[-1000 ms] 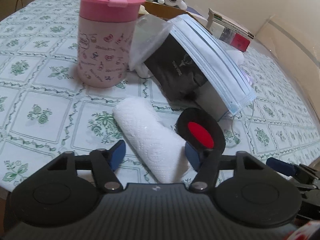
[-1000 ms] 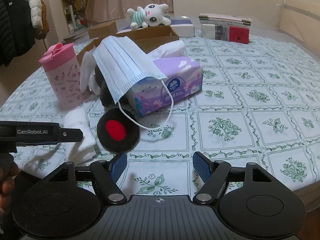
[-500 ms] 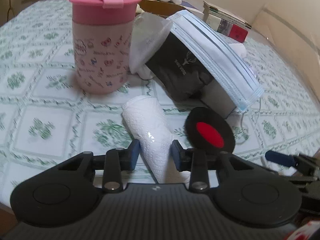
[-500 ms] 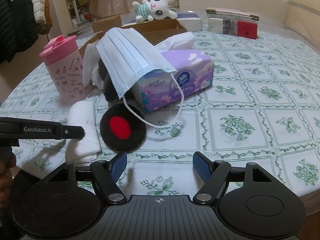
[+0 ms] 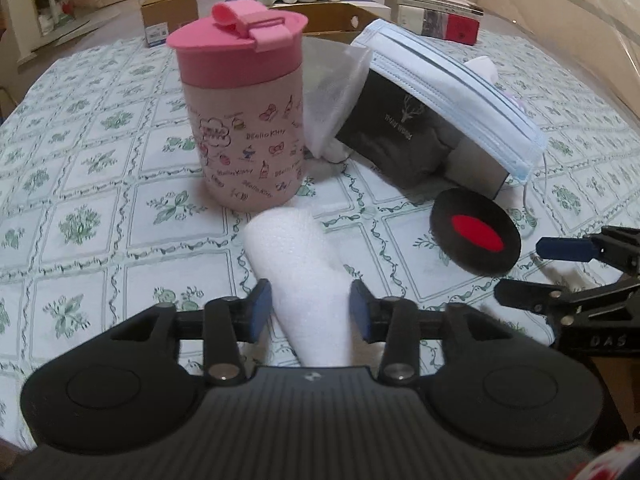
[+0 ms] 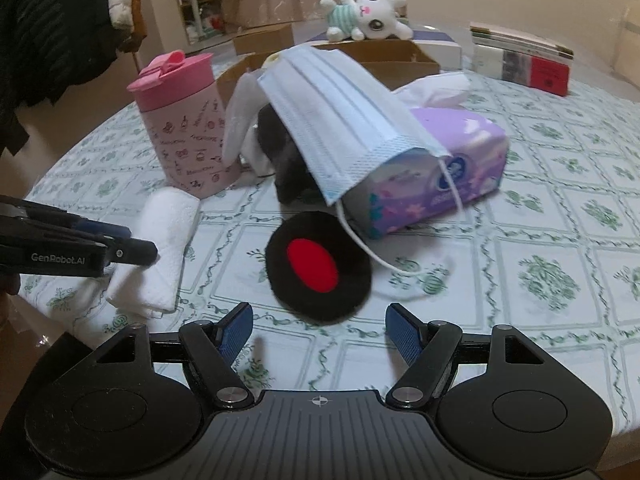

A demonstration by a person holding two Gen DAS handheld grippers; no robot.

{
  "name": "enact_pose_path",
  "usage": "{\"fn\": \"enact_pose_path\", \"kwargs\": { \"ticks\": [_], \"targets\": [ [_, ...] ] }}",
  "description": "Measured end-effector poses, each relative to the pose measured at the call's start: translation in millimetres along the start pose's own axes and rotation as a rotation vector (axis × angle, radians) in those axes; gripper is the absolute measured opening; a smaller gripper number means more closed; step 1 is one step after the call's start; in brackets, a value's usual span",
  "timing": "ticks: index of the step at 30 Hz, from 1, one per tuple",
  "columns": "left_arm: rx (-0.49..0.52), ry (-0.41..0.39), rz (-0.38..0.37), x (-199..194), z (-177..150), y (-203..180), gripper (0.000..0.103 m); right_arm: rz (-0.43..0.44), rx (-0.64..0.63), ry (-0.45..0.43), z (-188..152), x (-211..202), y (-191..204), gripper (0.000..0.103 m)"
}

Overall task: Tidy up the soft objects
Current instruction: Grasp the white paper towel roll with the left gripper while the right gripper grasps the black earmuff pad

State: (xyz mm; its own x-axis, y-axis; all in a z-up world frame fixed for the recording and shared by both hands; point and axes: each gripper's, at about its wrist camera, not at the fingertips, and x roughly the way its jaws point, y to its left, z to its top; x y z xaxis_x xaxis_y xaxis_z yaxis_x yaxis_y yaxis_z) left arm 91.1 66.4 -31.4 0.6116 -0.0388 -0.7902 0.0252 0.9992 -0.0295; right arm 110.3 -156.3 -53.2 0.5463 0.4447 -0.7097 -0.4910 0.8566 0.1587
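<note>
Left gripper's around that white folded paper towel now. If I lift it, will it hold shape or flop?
The white folded paper towel looks soft and layered, so it will probably sag beyond the left gripper. It likely weighs little. Loose edges at its near end in the right wrist view may unfold.

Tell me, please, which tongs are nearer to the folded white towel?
Left. The left tongs grip the towel between their pads; the right tongs hang open off to its right, facing the black-and-red pad.

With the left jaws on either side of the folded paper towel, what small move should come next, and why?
Probably lift the paper towel a little off the tablecloth. The left gripper has its jaws pressed against both sides of the towel, so the grasp looks made. The right gripper is open near the black and red pad.
</note>
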Motion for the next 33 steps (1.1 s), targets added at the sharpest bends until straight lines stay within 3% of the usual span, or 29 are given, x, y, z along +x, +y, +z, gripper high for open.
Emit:
{"fn": "enact_pose_path", "kwargs": {
  "ticks": [6,19,29,33],
  "targets": [
    [-0.049,0.000,0.036,9,-5,-3,0.060,-0.033,-0.038,-0.002,2,10,4,0.073],
    [0.036,-0.009,0.055,10,-4,8,0.060,-0.066,-0.108,-0.024,14,38,13,0.073],
    [0.005,-0.021,0.055,14,-6,10,0.060,-0.087,-0.124,-0.035,17,46,19,0.069],
    [0.004,-0.015,0.039,16,-6,10,0.048,-0.083,-0.118,-0.033,15,43,22,0.068]
  ]
}}
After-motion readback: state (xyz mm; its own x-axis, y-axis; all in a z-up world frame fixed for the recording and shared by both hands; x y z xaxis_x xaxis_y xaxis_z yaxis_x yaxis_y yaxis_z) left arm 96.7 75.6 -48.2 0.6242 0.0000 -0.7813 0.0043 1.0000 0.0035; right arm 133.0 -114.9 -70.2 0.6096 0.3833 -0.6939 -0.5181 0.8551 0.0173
